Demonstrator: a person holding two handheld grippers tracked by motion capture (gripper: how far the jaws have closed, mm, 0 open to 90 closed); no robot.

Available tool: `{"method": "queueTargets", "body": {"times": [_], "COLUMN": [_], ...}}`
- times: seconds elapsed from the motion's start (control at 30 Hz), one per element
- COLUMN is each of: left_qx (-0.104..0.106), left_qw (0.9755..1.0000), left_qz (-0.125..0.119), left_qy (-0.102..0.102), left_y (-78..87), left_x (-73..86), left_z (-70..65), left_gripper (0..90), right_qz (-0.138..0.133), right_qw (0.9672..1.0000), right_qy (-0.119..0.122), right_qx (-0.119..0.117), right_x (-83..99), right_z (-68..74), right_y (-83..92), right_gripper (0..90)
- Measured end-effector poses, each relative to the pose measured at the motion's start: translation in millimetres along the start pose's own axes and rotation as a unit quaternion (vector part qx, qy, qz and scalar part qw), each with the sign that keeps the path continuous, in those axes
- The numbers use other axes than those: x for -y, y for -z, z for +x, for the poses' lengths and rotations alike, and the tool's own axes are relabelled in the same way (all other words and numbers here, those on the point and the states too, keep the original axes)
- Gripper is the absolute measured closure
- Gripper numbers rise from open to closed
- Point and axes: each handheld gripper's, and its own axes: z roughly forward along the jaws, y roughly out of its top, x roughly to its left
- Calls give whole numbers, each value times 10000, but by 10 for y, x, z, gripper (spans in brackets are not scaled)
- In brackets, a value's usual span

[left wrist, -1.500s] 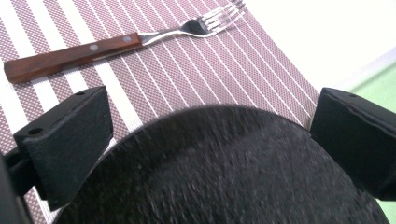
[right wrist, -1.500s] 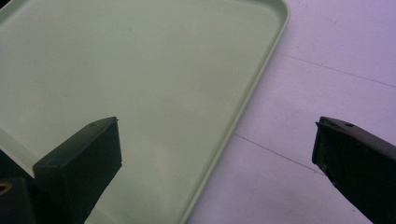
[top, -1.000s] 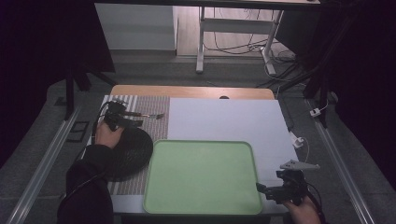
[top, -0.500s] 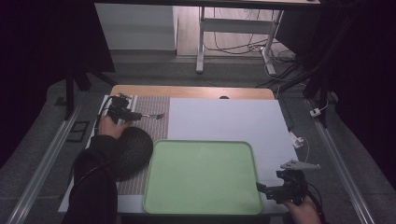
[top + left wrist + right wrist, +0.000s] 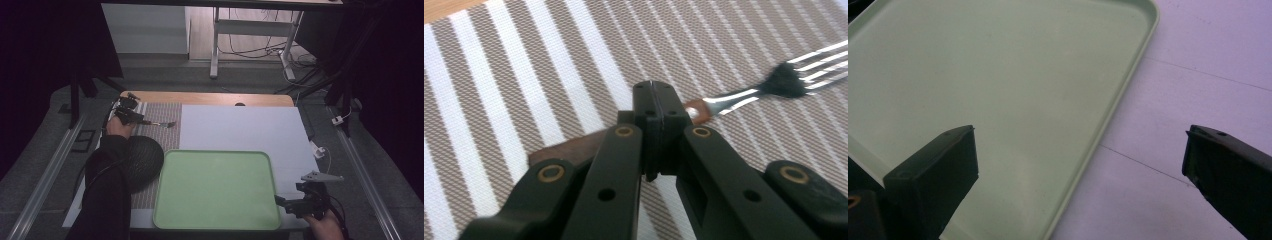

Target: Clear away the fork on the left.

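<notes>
1. Fork is lying on the striped placemat near the tabletop's far left corner; wooden handle, steel tines, so probably light, stiff, metal part slippery. Best hold is the handle.
2. Left gripper jaws have just been closing, now clamping the handle's brown end.
3. Right gripper is gaping wide, holding nothing, hovering over the green tray at the near right edge.

Looking forward and down from above the near side in the high view, across the whole table. Riding close over the striped mat in the left gripper view, low and along the jaws. Equally near in the right gripper view, sharing the green tray with the high view.
</notes>
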Motion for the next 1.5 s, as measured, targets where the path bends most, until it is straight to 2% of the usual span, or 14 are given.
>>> {"method": "queueTargets", "body": {"times": [0.2,0.33,0.43,0.5,0.73,0.8,0.87,0.9,0.97,1.0,1.07,1.2,1.33,1.5], "left_qx": [-282,-399,-359,-275,268,263,207,257,387,349,228,269,268,104], "left_qw": [9996,9986,9979,9982,9984,9980,9986,9991,9992,9994,9995,9994,9984,9974], "left_qz": [72,322,454,449,446,507,406,273,61,-6,-36,-9,382,618], "left_qy": [16,-155,-289,-272,-240,-280,-269,-183,-76,-79,-208,-238,-310,-363], "left_y": [-90,-111,-47,-34,46,61,106,133,171,175,155,66,-85,-209], "left_x": [-32,-25,32,58,234,234,220,208,173,152,109,50,19,11], "left_z": [39,19,-13,-19,-42,-35,-11,5,17,1,-45,-114,-180,-236], "left_gripper": [890,890,890,890,890,890,888,855,686,601,400,177,8,0], "right_qz": [-3,-8,-2,-2,23,27,29,28,30,38,38,16,14,9], "right_qw": [10000,10000,10000,10000,10000,10000,10000,10000,10000,10000,10000,10000,10000,10000], "right_qy": [-15,-27,-26,-27,1,-5,-4,-3,-7,-5,-3,5,-1,-1], "right_qx": [-12,-10,-6,-14,8,16,12,10,5,8,6,0,-7,-11], "right_x": [0,0,1,1,-5,-7,-9,-9,-9,-10,-10,-8,-8,-7], "right_z": [-3,-7,-8,-6,4,4,4,4,1,-1,-1,3,1,0], "right_y": [-1,3,3,1,-8,-10,-12,-12,-11,-10,-10,-9,-8,-6], "right_gripper": [15,15,15,15,15,15,15,15,15,15,15,15,15,15]}}
